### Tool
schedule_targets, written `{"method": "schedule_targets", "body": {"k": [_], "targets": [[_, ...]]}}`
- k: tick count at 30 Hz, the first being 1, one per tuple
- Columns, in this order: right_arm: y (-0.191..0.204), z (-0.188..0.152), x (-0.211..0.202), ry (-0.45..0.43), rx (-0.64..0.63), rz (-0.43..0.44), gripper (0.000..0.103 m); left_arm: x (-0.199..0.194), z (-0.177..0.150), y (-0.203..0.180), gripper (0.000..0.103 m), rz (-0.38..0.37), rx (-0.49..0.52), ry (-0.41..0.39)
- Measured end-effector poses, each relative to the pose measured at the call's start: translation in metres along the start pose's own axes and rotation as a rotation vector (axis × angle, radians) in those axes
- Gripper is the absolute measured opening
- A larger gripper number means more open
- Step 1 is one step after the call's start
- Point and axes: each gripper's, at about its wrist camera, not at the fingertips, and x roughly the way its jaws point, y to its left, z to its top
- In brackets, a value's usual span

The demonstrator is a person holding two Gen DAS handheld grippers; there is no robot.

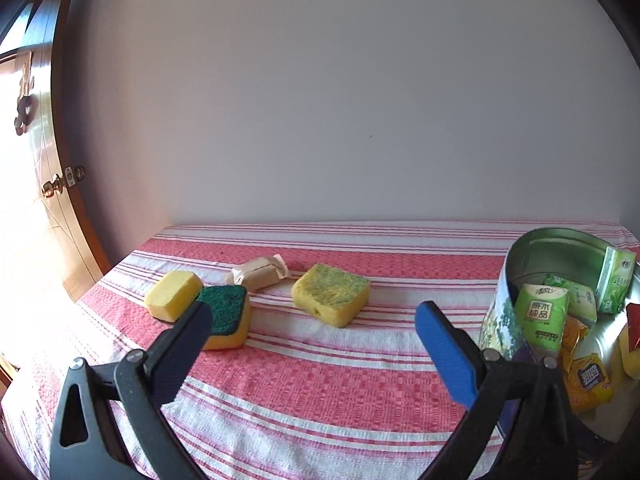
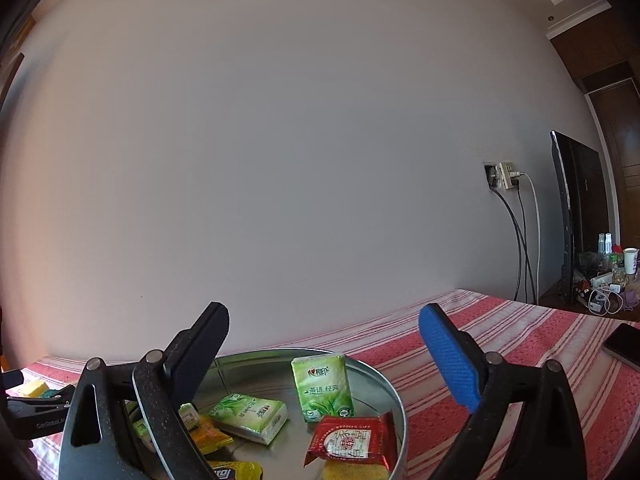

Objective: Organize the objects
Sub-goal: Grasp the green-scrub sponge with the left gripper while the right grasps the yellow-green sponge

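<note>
Striped red-and-white cloth (image 1: pixel 304 384) is covering the bench directly beneath the left claw (image 1: pixel 312 320), which is hanging above it with its jaws spread wide and nothing between them. Ahead of that claw and slightly to its left, three sponges are lying loose: a plain yellow sponge (image 1: pixel 173 295), a green-topped sponge (image 1: pixel 225 316) touching it, and a speckled yellow sponge (image 1: pixel 331 299) standing apart, nearly centred between the jaws. A beige wrapped packet (image 1: pixel 260 273) is resting just beyond them. To the claw's right, a round metal tin (image 1: pixel 560 244) is already holding several items.

The right claw (image 2: pixel 324 348) is hovering over that tin (image 2: pixel 376 372), likewise wide open and carrying nothing. Below and between its jaws, green tissue packs (image 2: pixel 322 388), a red wrapped packet (image 2: pixel 350 440) and yellow snack packets (image 2: pixel 210 436) are sitting inside.

Assessment: the task is appearing partly complete. Tissue packs and snacks are gathered in the tin; the three sponges and the beige packet are remaining outside it. The speckled sponge is looking the likeliest next pick for the left claw.
</note>
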Motion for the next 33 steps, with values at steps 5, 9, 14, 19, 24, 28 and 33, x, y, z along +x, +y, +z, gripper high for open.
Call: {"method": "schedule_targets", "body": {"k": [5, 9, 14, 19, 24, 28, 33], "targets": [[0.025, -0.005, -0.011, 0.021, 0.016, 0.049, 0.098, 0.009, -0.002, 0.022, 0.102, 0.040, -0.001, 0.010], [0.059, -0.010, -0.020, 0.035, -0.017, 0.140, 0.098, 0.020, -0.003, 0.039, 0.102, 0.050, -0.023, 0.047], [0.109, -0.019, -0.020, 0.079, -0.052, 0.225, 0.098, 0.038, -0.003, 0.066, 0.102, 0.059, -0.073, 0.108], [0.153, -0.027, -0.013, 0.120, -0.114, 0.252, 0.098, 0.064, -0.004, 0.090, 0.102, 0.065, -0.118, 0.203], [0.181, -0.037, -0.001, 0.181, -0.155, 0.260, 0.098, 0.095, -0.006, 0.095, 0.100, 0.020, -0.132, 0.318], [0.197, -0.043, 0.008, 0.233, -0.175, 0.280, 0.098, 0.116, -0.008, 0.091, 0.081, -0.040, -0.126, 0.392], [0.217, -0.052, 0.027, 0.309, -0.201, 0.306, 0.098, 0.130, -0.007, 0.097, 0.072, -0.076, -0.126, 0.424]]}}
